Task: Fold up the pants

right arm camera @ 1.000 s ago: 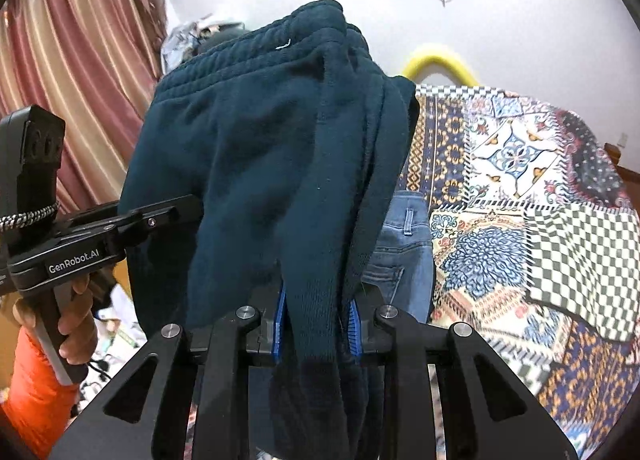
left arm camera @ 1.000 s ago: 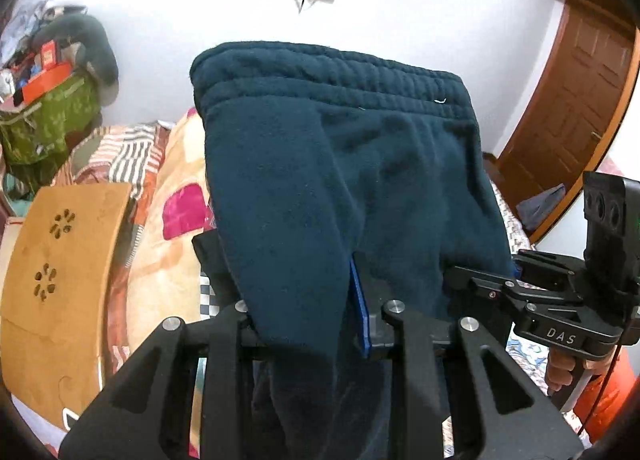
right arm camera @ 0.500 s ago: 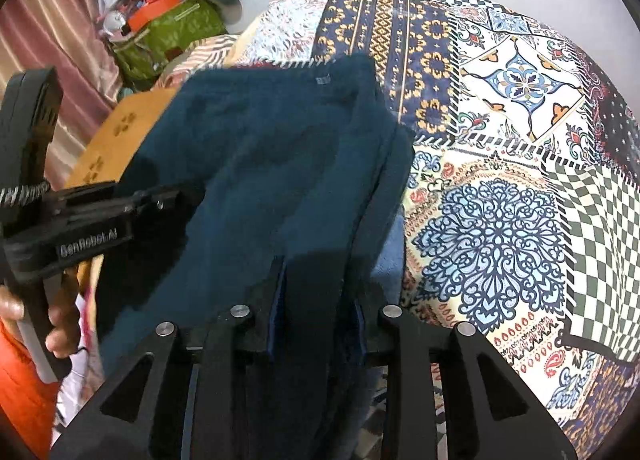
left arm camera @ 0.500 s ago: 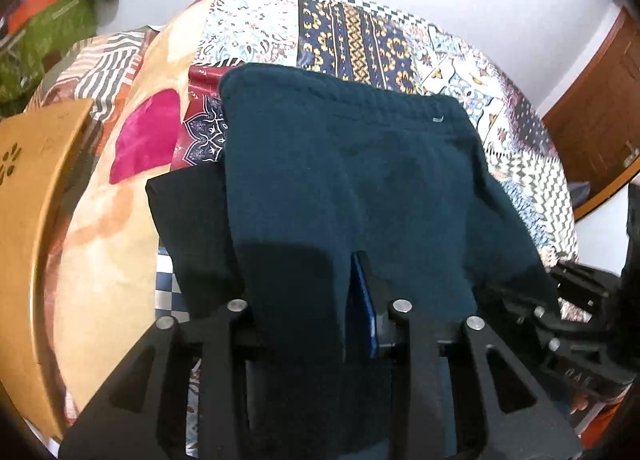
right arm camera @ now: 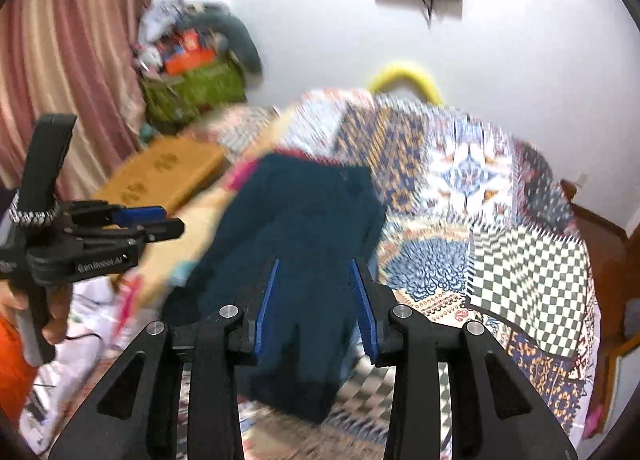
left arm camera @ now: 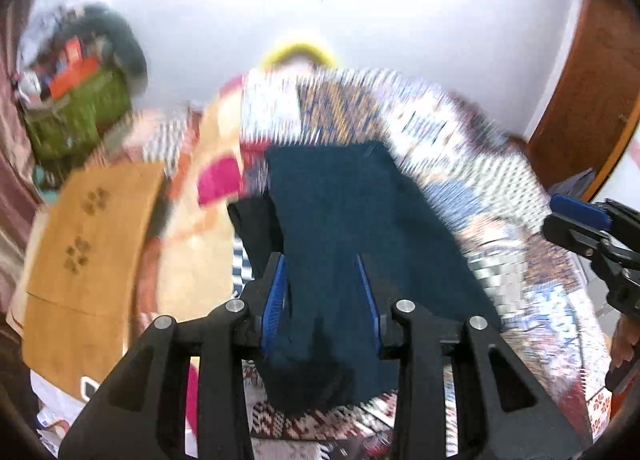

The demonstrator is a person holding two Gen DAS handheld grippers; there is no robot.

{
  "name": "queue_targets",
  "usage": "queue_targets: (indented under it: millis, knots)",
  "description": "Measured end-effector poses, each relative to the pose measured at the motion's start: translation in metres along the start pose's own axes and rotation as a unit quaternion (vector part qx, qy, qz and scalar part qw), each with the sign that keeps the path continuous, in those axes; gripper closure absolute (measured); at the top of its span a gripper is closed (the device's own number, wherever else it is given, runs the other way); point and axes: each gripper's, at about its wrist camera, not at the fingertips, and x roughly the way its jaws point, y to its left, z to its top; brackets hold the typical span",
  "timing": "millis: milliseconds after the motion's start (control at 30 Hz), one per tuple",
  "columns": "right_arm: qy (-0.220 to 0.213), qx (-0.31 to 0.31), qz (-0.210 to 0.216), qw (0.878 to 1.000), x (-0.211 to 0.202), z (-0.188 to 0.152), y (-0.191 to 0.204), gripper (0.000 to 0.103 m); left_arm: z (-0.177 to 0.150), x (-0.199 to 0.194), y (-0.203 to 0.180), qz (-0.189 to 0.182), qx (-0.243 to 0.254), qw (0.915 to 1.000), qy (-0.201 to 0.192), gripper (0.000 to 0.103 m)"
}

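Note:
The dark teal pants (left arm camera: 340, 200) (right arm camera: 312, 212) lie folded lengthwise on the patterned bedspread (left arm camera: 500, 188) (right arm camera: 520, 260), waistband at the far end. My left gripper (left arm camera: 320, 260) hovers over their near end with its blue pads apart and not pressing the cloth. My right gripper (right arm camera: 315, 264) is above the same end and its jaws are opening; the fabric shows in the gap but the pads are off it. Each gripper also shows in the other's view: the right gripper (left arm camera: 580, 220) at the right edge, the left gripper (right arm camera: 152, 220) at the left. Both views are motion-blurred.
A black garment (left arm camera: 252, 224) lies under the pants' left edge. A wooden board (left arm camera: 88, 240) (right arm camera: 160, 176) sits at the bed's left side, a green bag (left arm camera: 76, 116) (right arm camera: 192, 92) of clutter behind it. A brown door (left arm camera: 592, 100) stands at the right. A hand (right arm camera: 56, 320) holds the left gripper's handle.
Both grippers held the pants up by the cloth, lowered them onto the bed, then let go. The jaws now stand apart and have drawn back from the fabric.

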Motion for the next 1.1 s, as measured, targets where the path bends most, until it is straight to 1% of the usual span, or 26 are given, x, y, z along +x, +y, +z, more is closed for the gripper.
queue_targets:
  millis: [33,67,100,133,167,200,267,333,367,433,467,533,567,600,633,667,700,733,767,800,833,900,933,1033,1100]
  knots:
    - [-0.012,0.001,0.003,1.000,-0.005,0.003,0.000,0.068,-0.001,-0.023,-0.005,-0.003,0.003,0.9998,-0.019,0.068]
    - [-0.030,-0.001,0.005,1.000,-0.024,0.002,0.005,0.068,-0.002,-0.041,-0.010,-0.007,0.005,0.9994,-0.033,0.068]
    - [-0.053,-0.005,0.004,0.999,-0.051,0.001,0.014,0.068,-0.003,-0.068,-0.016,-0.010,0.007,0.9984,-0.055,0.068]
    - [-0.067,-0.007,0.005,0.998,-0.064,0.001,0.021,0.068,-0.006,-0.089,-0.021,-0.012,0.008,0.9972,-0.073,0.068]
    - [-0.090,-0.009,0.006,0.996,-0.089,-0.001,0.028,0.068,-0.008,-0.113,-0.026,-0.015,0.008,0.9956,-0.093,0.068]
    - [-0.105,-0.009,0.008,0.994,-0.100,-0.001,0.032,0.068,-0.011,-0.132,-0.030,-0.017,0.008,0.9940,-0.107,0.068]
    - [-0.139,-0.008,0.012,0.990,-0.138,-0.004,0.046,0.068,-0.020,-0.174,-0.039,-0.021,0.002,0.9896,-0.142,0.068]
    - [-0.165,-0.009,0.014,0.986,-0.158,-0.008,0.056,0.068,-0.027,-0.207,-0.047,-0.025,0.002,0.9858,-0.166,0.068]
    - [-0.181,-0.010,0.013,0.983,-0.176,-0.013,0.064,0.068,-0.034,-0.227,-0.051,-0.029,0.003,0.9826,-0.183,0.068]
    - [-0.202,-0.015,0.007,0.979,-0.198,-0.022,0.077,0.068,-0.044,-0.254,-0.059,-0.032,0.009,0.9782,-0.205,0.068]
    - [-0.211,-0.017,0.004,0.977,-0.205,-0.026,0.080,0.068,-0.051,-0.269,-0.064,-0.026,0.012,0.9755,-0.218,0.068]
    - [-0.222,-0.019,0.001,0.975,-0.219,-0.036,0.090,0.068,-0.062,-0.286,-0.069,-0.024,0.007,0.9716,-0.235,0.067]
    - [-0.227,-0.019,0.001,0.974,-0.222,-0.041,0.090,0.066,-0.067,-0.292,-0.071,-0.025,0.004,0.9705,-0.240,0.067]
    - [-0.234,-0.019,-0.001,0.972,-0.229,-0.046,0.094,0.057,-0.074,-0.300,-0.074,-0.019,0.002,0.9686,-0.248,0.066]
    - [-0.240,-0.020,-0.003,0.971,-0.235,-0.050,0.096,0.051,-0.080,-0.306,-0.077,-0.008,0.002,0.9665,-0.257,0.062]
    - [-0.249,-0.020,-0.006,0.968,-0.243,-0.055,0.100,0.039,-0.087,-0.313,-0.079,0.004,0.002,0.9638,-0.267,0.058]
    - [-0.254,-0.019,-0.009,0.967,-0.246,-0.058,0.101,0.034,-0.094,-0.319,-0.080,0.010,0.001,0.9618,-0.274,0.047]
    - [-0.256,-0.021,-0.010,0.966,-0.249,-0.060,0.102,0.032,-0.099,-0.323,-0.082,0.015,0.001,0.9602,-0.279,0.036]
    - [-0.257,-0.022,-0.011,0.966,-0.253,-0.062,0.103,0.029,-0.104,-0.328,-0.084,0.019,0.002,0.9590,-0.283,0.031]
    - [-0.258,-0.020,-0.014,0.966,-0.255,-0.063,0.104,0.022,-0.108,-0.331,-0.085,0.020,0.002,0.9586,-0.284,0.021]
    - [-0.258,-0.019,-0.017,0.966,-0.256,-0.064,0.104,0.017,-0.110,-0.334,-0.086,0.021,0.000,0.9581,-0.286,0.012]
    - [-0.261,-0.013,-0.024,0.965,-0.257,-0.066,0.103,0.003,-0.117,-0.341,-0.086,0.025,-0.004,0.9564,-0.291,0.005]
    - [-0.261,-0.011,-0.027,0.965,-0.256,-0.067,0.103,0.001,-0.119,-0.343,-0.086,0.029,-0.005,0.9557,-0.293,0.004]
    - [-0.258,-0.009,-0.030,0.966,-0.256,-0.071,0.104,0.000,-0.123,-0.348,-0.086,0.041,-0.005,0.9537,-0.298,0.001]
    - [-0.255,-0.006,-0.028,0.967,-0.257,-0.075,0.105,0.000,-0.125,-0.349,-0.085,0.040,-0.007,0.9537,-0.298,0.001]
